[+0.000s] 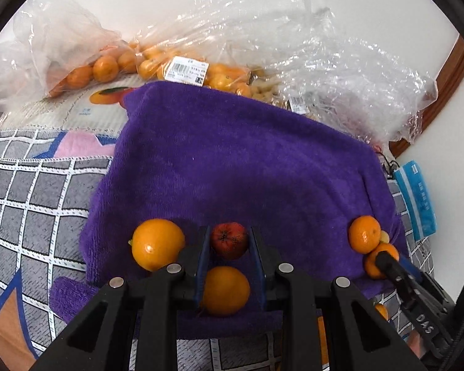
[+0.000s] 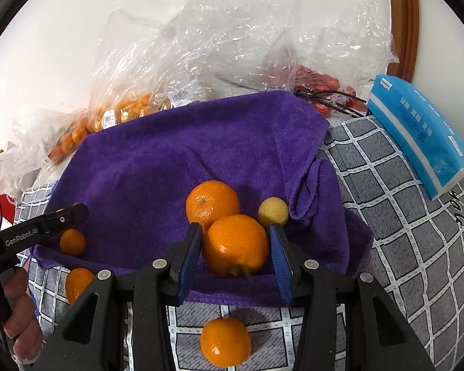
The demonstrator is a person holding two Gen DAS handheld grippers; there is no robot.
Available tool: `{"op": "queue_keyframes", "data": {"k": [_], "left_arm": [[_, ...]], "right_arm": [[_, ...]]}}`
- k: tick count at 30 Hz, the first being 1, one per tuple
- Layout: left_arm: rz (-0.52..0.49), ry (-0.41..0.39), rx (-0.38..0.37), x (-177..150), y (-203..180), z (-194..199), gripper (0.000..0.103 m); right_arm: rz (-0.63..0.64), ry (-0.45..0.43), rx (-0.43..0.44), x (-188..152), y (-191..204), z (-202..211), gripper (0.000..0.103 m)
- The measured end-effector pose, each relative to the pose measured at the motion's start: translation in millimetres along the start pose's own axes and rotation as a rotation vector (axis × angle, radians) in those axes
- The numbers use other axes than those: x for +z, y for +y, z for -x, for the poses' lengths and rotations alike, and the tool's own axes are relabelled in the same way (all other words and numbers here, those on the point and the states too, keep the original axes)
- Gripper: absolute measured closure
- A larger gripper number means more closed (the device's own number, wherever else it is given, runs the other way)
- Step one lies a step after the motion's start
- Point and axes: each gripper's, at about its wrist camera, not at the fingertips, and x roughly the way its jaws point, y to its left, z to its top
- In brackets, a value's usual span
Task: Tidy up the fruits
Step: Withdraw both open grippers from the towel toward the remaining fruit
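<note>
A purple towel (image 1: 238,160) lies on the table and also fills the middle of the right wrist view (image 2: 176,154). My left gripper (image 1: 229,241) is open around a small red fruit (image 1: 229,240); an orange (image 1: 224,290) lies between its fingers nearer the camera. Another orange (image 1: 157,244) sits just left of it. My right gripper (image 2: 235,241) is open around an orange (image 2: 235,245), with small gaps at both pads. Behind that lie a second orange (image 2: 212,204) and a small yellow fruit (image 2: 272,211). The right gripper also shows at the right of the left wrist view (image 1: 386,258) beside two oranges (image 1: 364,234).
Clear plastic bags of oranges (image 1: 108,65) and crumpled plastic (image 1: 340,61) stand behind the towel. A bag of red fruit (image 2: 318,83) and a blue tissue pack (image 2: 417,133) are at the right. Loose oranges (image 2: 225,341) lie on the grey checked cloth (image 2: 402,232) near the front.
</note>
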Motion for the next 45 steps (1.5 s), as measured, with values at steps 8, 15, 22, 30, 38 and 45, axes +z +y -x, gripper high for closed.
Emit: {"op": "queue_keyframes", "data": {"k": [8,15,22,30,38,45], "left_arm": [[0.016,-0.007,-0.012,-4.5,0.3,23.6,0.074],[0.02,-0.064,-0.005,-25.7,4.6,62.6,0.056],[0.021,-0.043,0.067,-70.7,23.8,66.9,0.055],[0.01,-0.099,0.103,-112.4,42.5,67.4,0.056],[-0.075,-0.139,0.145,-119.5,34.9,66.6,0.054],[-0.088,-0.135,0.139,-125.2,30.6,68.5,0.048]], "right_arm": [[-0.041,-0.068,-0.046,-10.9,-10.2,34.0,0.043],[-0.022,-0.066,-0.043,-27.2,-13.8,61.7,0.043],[-0.002,-0.015,-0.042,-62.0,-14.9,61.8,0.043],[0.037,-0.034,-0.033,-82.9,-7.9,57.8,0.045],[0.097,-0.054,-0.054,-77.9,6.2,36.8,0.05],[0.136,-0.013,-0.075,-72.1,15.9,16.1,0.064]]}}
